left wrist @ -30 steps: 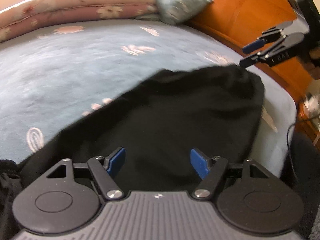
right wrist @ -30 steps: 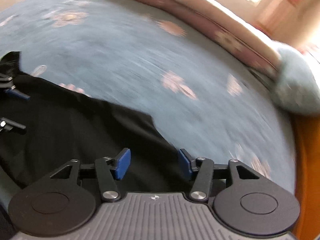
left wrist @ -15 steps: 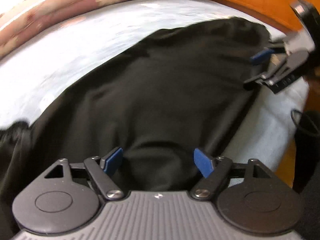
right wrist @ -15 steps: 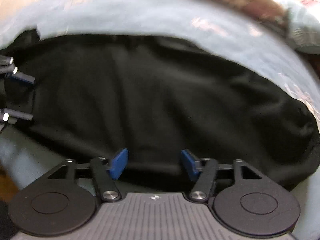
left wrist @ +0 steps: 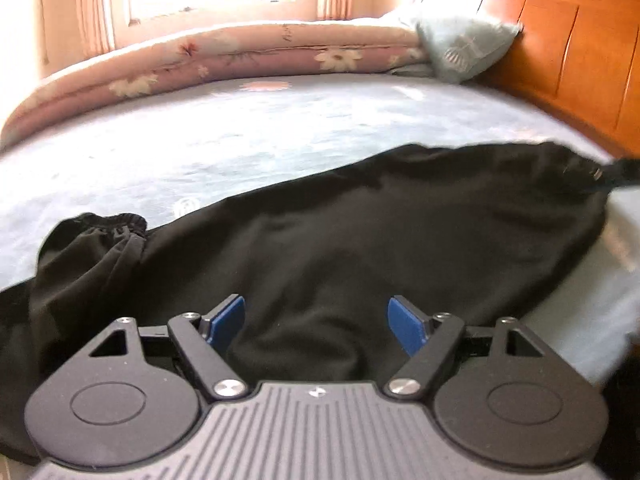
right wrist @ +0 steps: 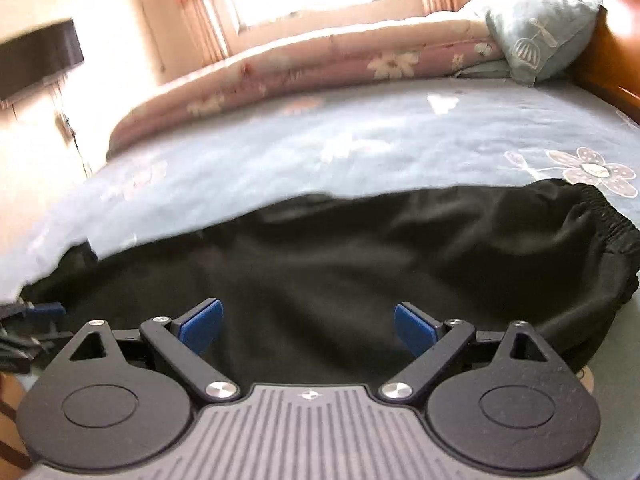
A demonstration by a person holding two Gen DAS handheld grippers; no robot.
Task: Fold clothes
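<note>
A black garment lies stretched along the near edge of the bed, with a gathered elastic end at its left. In the right wrist view the same garment shows an elastic band at its right end. My left gripper hovers open just above the cloth, nothing between its blue pads. My right gripper is over the cloth too, its jaws opening, with nothing pinched. The right gripper shows as a dark blur at the garment's right end. The left gripper's blue pad peeks in at the left edge.
A pale blue flowered sheet covers the bed. A folded pink floral quilt runs along the far side, a light blue pillow against the wooden headboard. A bright window is behind. Dark furniture stands at the left.
Both views have swung up to look across the bed. The garment now lies drawn out along the near edge. My right jaws have spread wider; the left gripper has moved left along the cloth.
</note>
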